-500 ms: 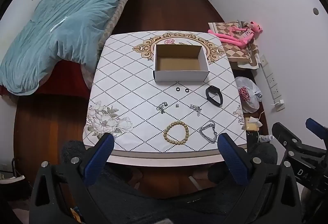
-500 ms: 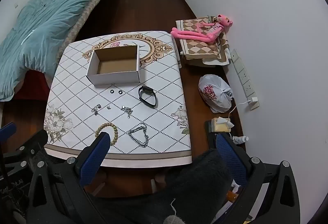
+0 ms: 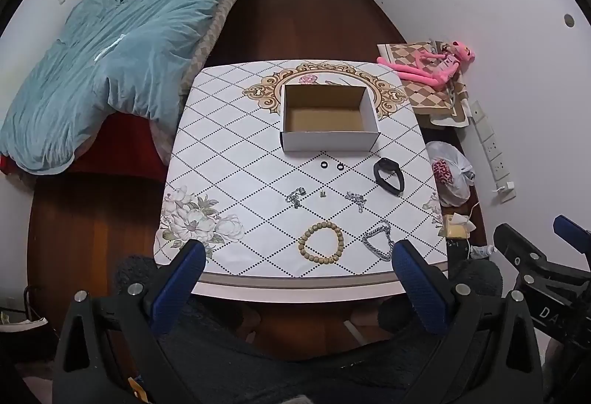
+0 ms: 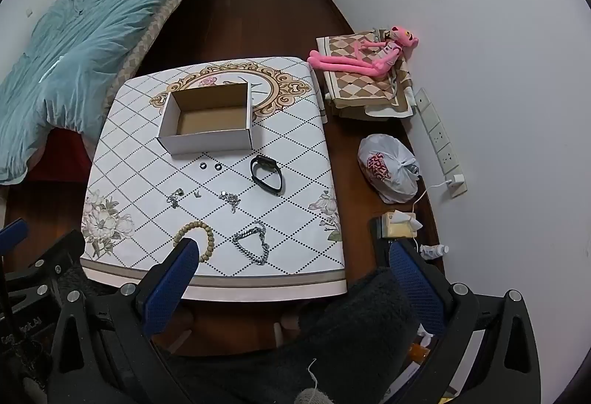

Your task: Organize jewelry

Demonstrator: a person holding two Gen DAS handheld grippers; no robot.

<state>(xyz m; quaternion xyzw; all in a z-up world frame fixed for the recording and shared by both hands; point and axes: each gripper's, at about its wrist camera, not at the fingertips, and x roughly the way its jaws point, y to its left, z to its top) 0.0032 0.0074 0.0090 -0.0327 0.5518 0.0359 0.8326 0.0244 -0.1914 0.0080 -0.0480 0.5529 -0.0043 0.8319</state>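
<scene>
An empty white cardboard box stands at the far middle of the patterned table. In front of it lie two small black rings, a black band, three small silver pieces, a wooden bead bracelet and a silver chain. My left gripper is open and empty, held high before the near table edge. My right gripper is open and empty, over the table's near right corner.
A bed with a blue quilt stands left of the table. A pink plush toy lies on a checkered cushion at the right wall. A white plastic bag, a tissue box and wall sockets are on the right.
</scene>
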